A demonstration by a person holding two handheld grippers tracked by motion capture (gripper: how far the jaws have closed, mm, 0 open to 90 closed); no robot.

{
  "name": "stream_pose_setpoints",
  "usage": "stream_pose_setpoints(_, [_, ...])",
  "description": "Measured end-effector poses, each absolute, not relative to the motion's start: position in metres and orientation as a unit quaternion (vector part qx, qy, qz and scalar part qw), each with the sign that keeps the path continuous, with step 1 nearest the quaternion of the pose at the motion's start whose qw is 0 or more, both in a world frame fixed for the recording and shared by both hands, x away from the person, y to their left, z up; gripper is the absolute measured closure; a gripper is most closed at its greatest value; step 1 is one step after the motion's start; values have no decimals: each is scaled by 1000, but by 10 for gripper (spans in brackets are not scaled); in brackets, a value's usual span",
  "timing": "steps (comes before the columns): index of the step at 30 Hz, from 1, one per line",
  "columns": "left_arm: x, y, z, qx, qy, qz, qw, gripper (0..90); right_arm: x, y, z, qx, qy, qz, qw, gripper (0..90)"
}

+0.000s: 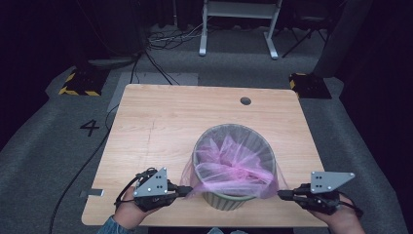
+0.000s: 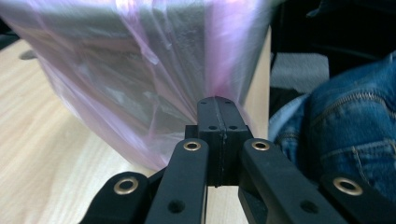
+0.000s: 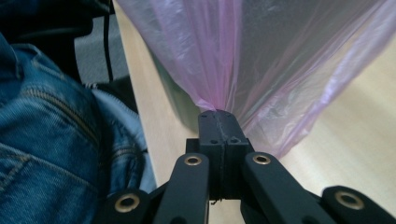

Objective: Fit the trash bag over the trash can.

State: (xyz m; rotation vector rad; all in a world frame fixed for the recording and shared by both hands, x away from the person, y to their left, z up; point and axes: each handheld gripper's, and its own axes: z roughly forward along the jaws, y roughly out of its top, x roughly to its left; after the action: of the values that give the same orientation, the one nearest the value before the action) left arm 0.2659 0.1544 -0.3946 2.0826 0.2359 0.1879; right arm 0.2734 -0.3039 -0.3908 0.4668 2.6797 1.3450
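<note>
the pink bag already sits inside the bin near the front edge of the tabletop, its rim folded over most of the bin's mouth. the left gripper and right gripper are each clenched on a pinch of bag film at opposite sides, pulled outward. left to do, i judge: drawing the skirt down the bin's wall and letting go.
</note>
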Motion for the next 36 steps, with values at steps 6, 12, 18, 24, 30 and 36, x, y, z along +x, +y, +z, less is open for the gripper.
stream_pose_setpoints(6, [277, 154, -411, 870, 117, 68, 475, 900, 277, -301, -407, 160, 881, 442, 50, 900])
stream_pose_setpoints(12, [287, 157, -428, 873, 145, 62, 462, 900, 287, -305, -425, 187, 885, 423, 52, 900])
stream_pose_setpoints(18, [295, 161, -436, 869, 174, 57, 461, 900, 295, -312, -438, 212, 879, 423, 51, 900])
stream_pose_setpoints(24, [293, 170, -423, 851, 188, 88, 483, 900, 295, -318, -426, 213, 869, 445, 43, 659])
stream_pose_setpoints(30, [308, 174, -418, 846, 220, 103, 474, 900, 297, -330, -390, 190, 830, 519, 80, 416])
stream_pose_setpoints(36, [329, 164, -427, 852, 233, 93, 460, 900, 314, -310, -390, 175, 840, 507, 84, 274])
